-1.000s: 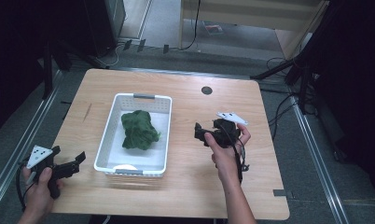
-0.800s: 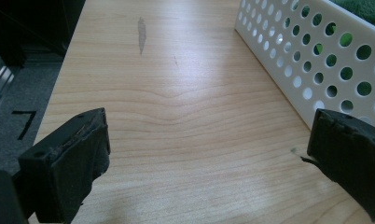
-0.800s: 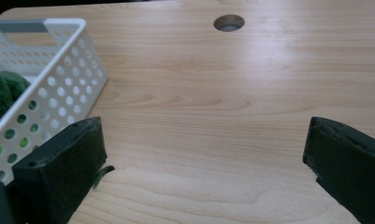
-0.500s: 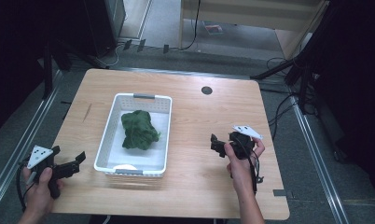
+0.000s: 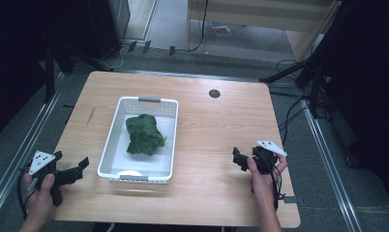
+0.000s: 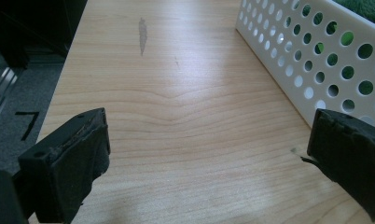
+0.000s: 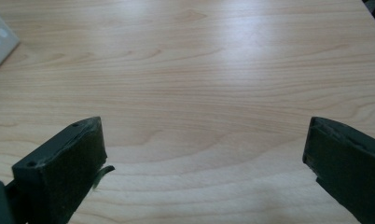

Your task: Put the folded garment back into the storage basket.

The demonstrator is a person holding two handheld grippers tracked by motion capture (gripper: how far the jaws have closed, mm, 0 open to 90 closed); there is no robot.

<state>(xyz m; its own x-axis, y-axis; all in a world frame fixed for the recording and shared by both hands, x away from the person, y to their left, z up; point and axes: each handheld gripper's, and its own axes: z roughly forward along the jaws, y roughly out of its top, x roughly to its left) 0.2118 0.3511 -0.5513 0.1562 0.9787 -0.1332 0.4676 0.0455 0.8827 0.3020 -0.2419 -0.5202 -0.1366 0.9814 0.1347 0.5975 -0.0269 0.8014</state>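
1. left gripper (image 5: 70, 170) sits at the table's (image 5: 216, 121) near left corner, jaws spread wide, holding nothing, just beside the white basket (image 5: 116, 133).
2. right gripper (image 5: 238, 158) hangs over bare wood, jaws wide apart, empty.
3. green cloth (image 5: 143, 134) lies bunched inside the basket.

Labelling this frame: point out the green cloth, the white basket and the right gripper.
green cloth (image 5: 143, 134), high view, middle of the crumpled heap.
white basket (image 5: 113, 134), high view, left perforated wall.
right gripper (image 5: 238, 158), high view, midway between its open fingers.
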